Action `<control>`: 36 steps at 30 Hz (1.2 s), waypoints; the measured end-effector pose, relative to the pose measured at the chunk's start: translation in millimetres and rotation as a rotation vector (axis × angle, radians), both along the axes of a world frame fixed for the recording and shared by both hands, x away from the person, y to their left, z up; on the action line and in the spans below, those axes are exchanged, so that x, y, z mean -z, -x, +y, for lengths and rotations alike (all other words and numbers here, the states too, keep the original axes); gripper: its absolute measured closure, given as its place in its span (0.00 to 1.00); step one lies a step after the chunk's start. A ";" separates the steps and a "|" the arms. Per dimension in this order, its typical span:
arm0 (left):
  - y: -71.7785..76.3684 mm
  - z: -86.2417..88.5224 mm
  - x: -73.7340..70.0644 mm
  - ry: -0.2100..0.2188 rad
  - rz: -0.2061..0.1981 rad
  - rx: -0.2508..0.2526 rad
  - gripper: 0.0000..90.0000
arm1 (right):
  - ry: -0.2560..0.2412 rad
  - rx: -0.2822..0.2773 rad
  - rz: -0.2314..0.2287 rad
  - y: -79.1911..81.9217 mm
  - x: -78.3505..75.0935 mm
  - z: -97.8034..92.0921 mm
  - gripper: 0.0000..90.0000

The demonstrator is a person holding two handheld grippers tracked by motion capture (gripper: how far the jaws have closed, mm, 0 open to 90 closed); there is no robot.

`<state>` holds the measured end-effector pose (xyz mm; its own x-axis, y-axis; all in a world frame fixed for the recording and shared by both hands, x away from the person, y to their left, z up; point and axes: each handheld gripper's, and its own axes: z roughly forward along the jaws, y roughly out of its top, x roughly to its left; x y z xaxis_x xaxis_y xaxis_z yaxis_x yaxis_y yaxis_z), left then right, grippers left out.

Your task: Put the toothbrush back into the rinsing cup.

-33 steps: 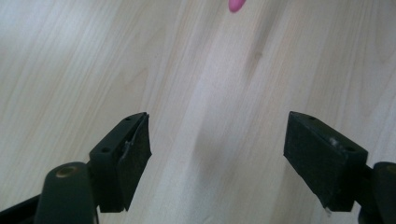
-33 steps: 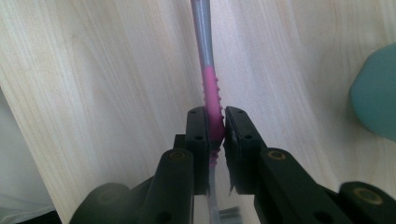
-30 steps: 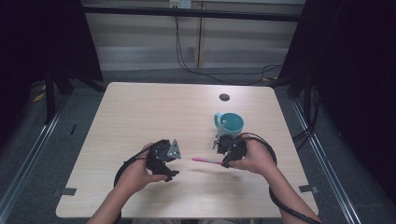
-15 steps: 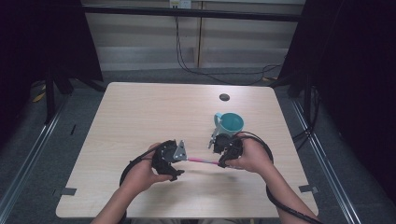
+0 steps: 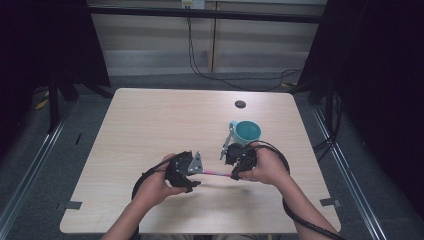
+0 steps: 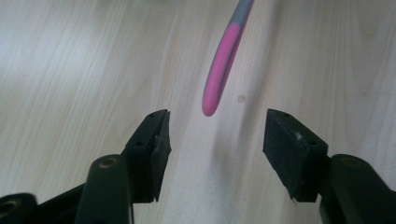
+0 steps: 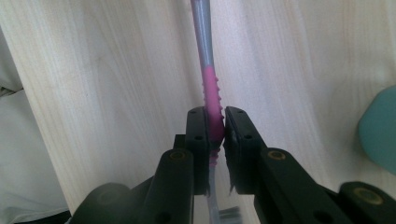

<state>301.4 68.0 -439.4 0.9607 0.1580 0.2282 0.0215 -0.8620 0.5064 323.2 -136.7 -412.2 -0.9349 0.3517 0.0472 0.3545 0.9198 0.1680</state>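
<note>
Toothbrush (image 7: pixel 211 100) unmarked, clamped in right tool (image 7: pixel 215 128); left tool (image 6: pixel 212 135) agape.

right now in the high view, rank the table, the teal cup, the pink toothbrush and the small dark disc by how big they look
1. table, by far the largest.
2. cup.
3. toothbrush, held between the two grippers; only a thin stretch shows, so its place against the cup is unsure.
4. disc, the smallest, though it lies farthest from the camera.
</note>
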 end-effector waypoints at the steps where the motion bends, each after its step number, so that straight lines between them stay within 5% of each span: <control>1: -0.2 -0.4 0.1 0.001 -0.001 0.004 0.46 | -0.002 -0.001 0.000 -0.4 -0.7 0.4 0.90; 14: 3.0 -7.9 -2.2 -0.003 -0.024 0.048 0.62 | -0.005 -0.015 -0.003 1.6 -2.2 9.7 0.89; 23: 1.6 -6.6 0.7 0.000 -0.014 0.015 0.84 | -0.023 -0.048 -0.016 2.8 -1.0 15.8 0.89; 36: 5.3 -4.3 2.4 -0.040 0.083 0.029 0.91 | -0.062 -0.096 -0.059 5.3 -4.9 16.7 0.87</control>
<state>296.1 63.7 -441.8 0.9805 0.1226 0.1536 0.0368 -0.8825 0.4689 317.9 -120.0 -407.3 -0.9660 0.2583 0.0098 0.2528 0.9363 0.2440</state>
